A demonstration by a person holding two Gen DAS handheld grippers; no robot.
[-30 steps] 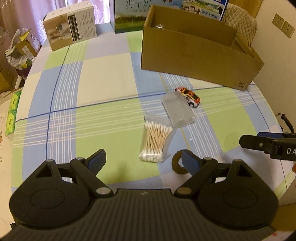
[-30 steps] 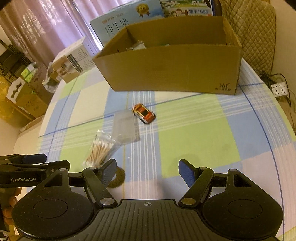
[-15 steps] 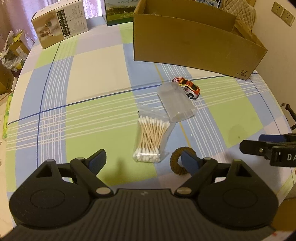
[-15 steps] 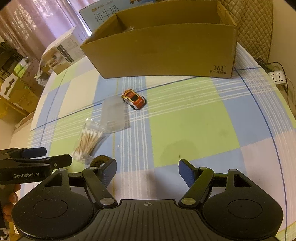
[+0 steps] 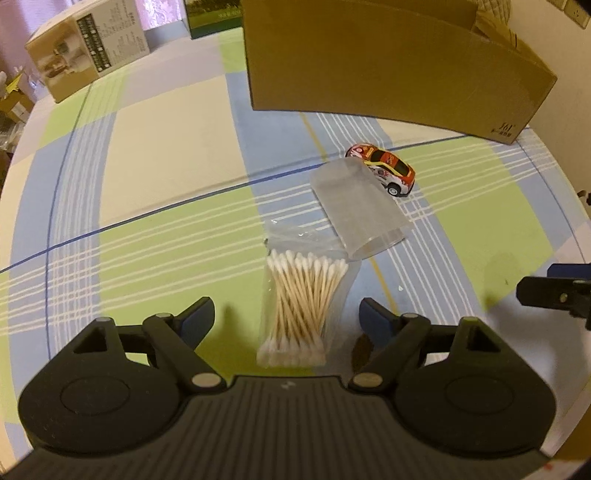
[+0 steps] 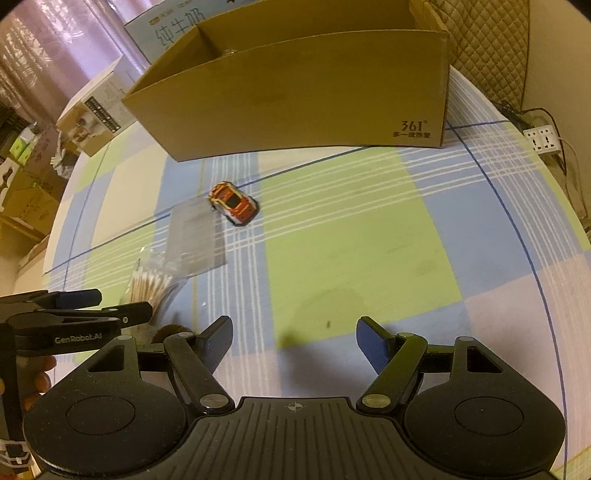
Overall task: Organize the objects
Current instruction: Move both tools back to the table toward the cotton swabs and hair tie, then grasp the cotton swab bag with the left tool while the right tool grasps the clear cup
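"361°" on cardboard box point(image 6: 295, 103); "GenRobot.AI" on left gripper point(image 6: 107, 308).

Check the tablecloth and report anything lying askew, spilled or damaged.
Nothing looks spilled or damaged. The loose things just lie scattered: the clear plastic box lies on its side, overlapping the top of the cotton swab bag and beside the toy car. A brown ring is mostly hidden behind the left gripper.

A lived-in home room. The bench point(image 6: 332, 229) wears a checked household cloth; behind the cardboard box point(image 6: 295, 103) standing on it hang pink curtains point(image 6: 55, 48), with a quilted chair back point(image 6: 487, 33) to its right and stacked cartons point(image 6: 26, 192) left.
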